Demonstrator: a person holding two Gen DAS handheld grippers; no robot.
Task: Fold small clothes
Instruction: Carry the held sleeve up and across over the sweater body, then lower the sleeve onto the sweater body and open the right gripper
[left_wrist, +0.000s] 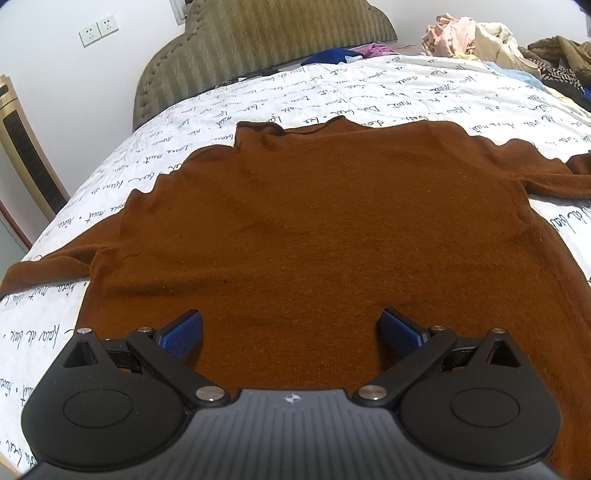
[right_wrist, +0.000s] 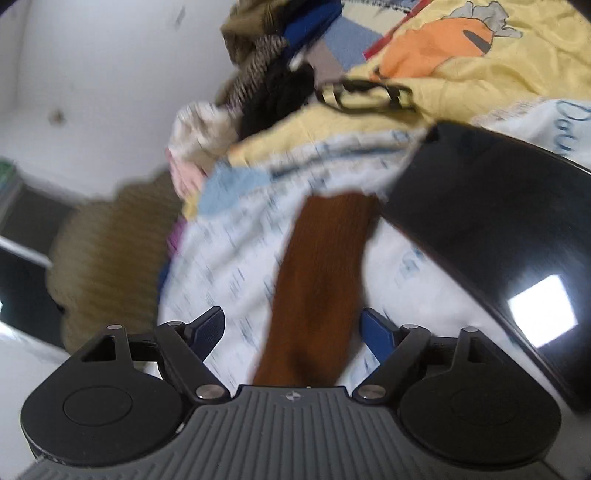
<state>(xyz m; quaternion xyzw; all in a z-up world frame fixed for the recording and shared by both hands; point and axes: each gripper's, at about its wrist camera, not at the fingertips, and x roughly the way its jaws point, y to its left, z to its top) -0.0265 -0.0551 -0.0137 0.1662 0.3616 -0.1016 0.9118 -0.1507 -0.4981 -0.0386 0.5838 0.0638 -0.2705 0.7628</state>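
Observation:
A brown knit sweater (left_wrist: 325, 206) lies spread flat on the bed, collar toward the headboard, one sleeve (left_wrist: 48, 264) out to the left and the other to the right. My left gripper (left_wrist: 290, 326) is open and empty, hovering over the sweater's lower body. In the blurred right wrist view, my right gripper (right_wrist: 291, 325) is open, and the brown sleeve (right_wrist: 321, 273) runs between its fingers and away toward its cuff. I cannot tell whether the fingers touch it.
The white sheet (left_wrist: 369, 96) with script print covers the bed. A padded headboard (left_wrist: 258, 48) stands behind. A clothes pile (left_wrist: 491, 40) sits at far right. In the right wrist view, a glossy black object (right_wrist: 491, 229) lies right of the sleeve, and glasses (right_wrist: 365, 96) rest on a yellow blanket (right_wrist: 461, 77).

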